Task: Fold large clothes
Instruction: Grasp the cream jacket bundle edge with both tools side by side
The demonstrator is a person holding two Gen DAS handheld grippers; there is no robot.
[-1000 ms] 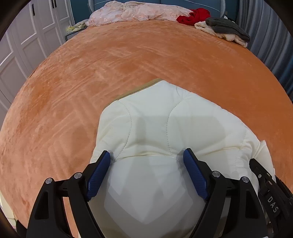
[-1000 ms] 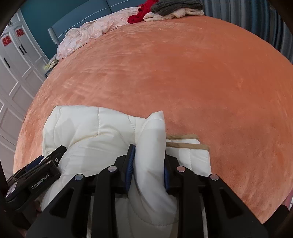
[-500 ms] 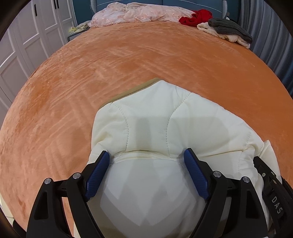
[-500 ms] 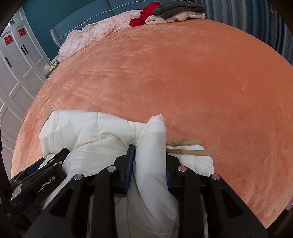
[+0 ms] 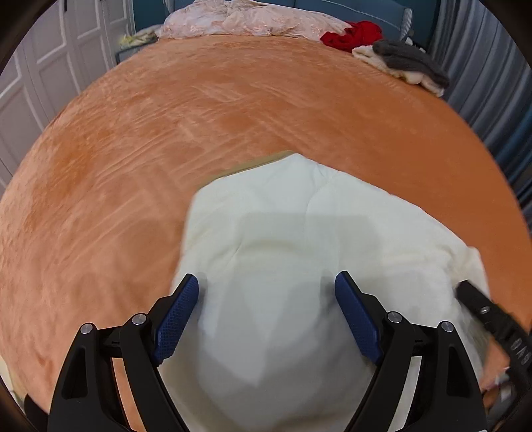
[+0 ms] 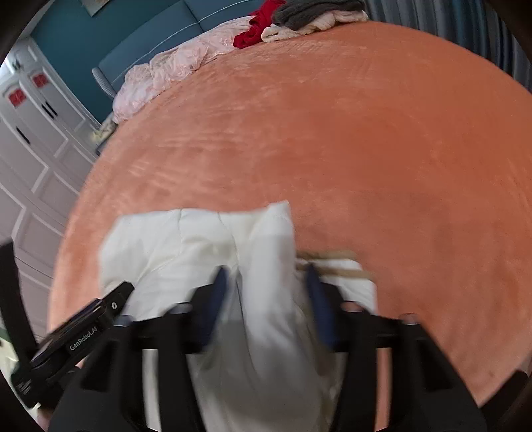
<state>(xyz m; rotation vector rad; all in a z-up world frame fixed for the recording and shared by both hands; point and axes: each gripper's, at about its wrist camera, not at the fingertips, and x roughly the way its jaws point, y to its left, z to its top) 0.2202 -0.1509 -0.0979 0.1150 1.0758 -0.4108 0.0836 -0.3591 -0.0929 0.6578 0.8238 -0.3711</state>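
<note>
A cream quilted jacket [image 5: 299, 232] lies bunched at the near edge of the orange bedspread [image 5: 199, 109]. My left gripper [image 5: 266, 299] is wide open, its blue pads either side of the jacket's near bulge. My right gripper [image 6: 266, 285] straddles an upright fold of the jacket [image 6: 266, 252]. Its jaws stand wider than before and the view is blurred. A tan trim strip [image 6: 332, 266] shows beside the right finger. Each gripper shows at the edge of the other's view.
A pink garment [image 5: 242, 20], a red garment [image 5: 355, 33] and a grey and cream pile [image 5: 405, 63] lie at the far edge of the bed. White cabinet doors [image 6: 30, 159] stand on the left, curtains on the right.
My right gripper's jaws have parted around the jacket fold, and its view has tilted and blurred. My left gripper has stayed open while the jacket shifted slightly.
</note>
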